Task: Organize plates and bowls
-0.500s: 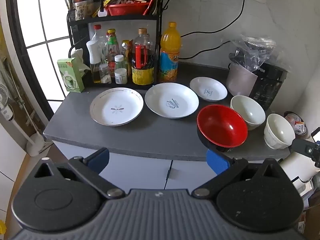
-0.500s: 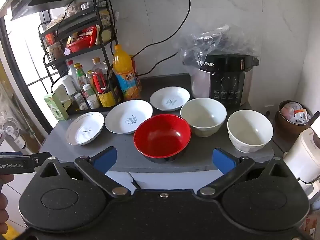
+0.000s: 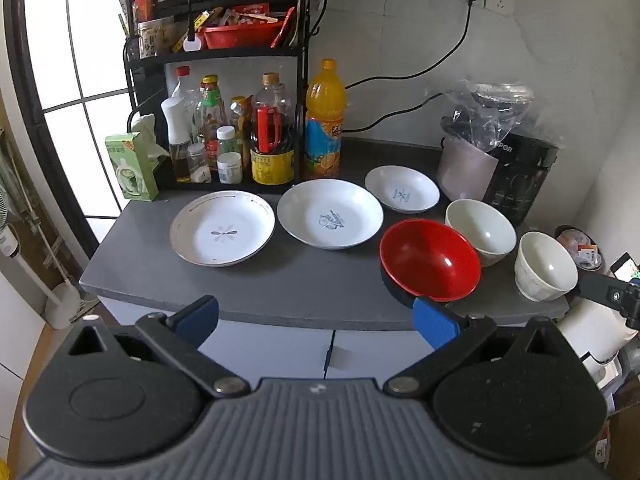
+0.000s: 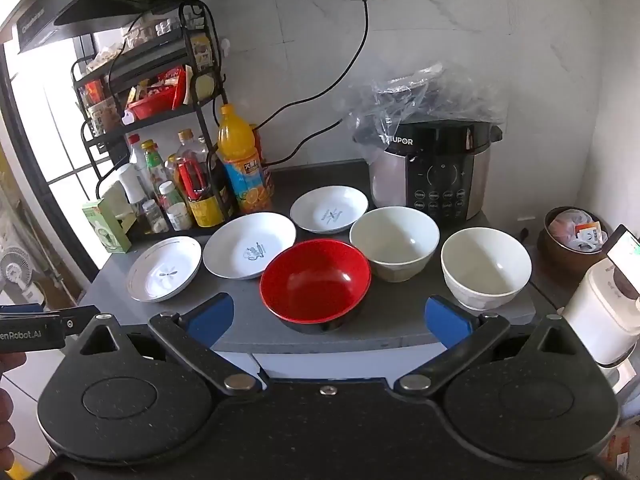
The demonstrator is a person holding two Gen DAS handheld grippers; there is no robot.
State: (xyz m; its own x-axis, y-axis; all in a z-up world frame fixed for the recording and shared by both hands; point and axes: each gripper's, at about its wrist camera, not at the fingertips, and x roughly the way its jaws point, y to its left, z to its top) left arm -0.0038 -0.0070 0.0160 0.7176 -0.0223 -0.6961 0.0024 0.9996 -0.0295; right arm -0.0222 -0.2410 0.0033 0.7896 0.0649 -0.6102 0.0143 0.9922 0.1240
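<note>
1. now my left claw (image 3: 316,318) hung spread and empty before the table (image 3: 280,284), short of its front edge.
2. my right claw (image 4: 328,316) was spread too, gripping nothing.
3. three white plates (image 3: 329,219) lay side by side in a row on the table.
4. right of them the red bowl (image 4: 315,280) stood near the front edge, touching one of two white bowls (image 4: 394,242).

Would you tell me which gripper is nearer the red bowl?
Right. The right gripper faces the red bowl head-on; the left gripper sits off to its left.
</note>
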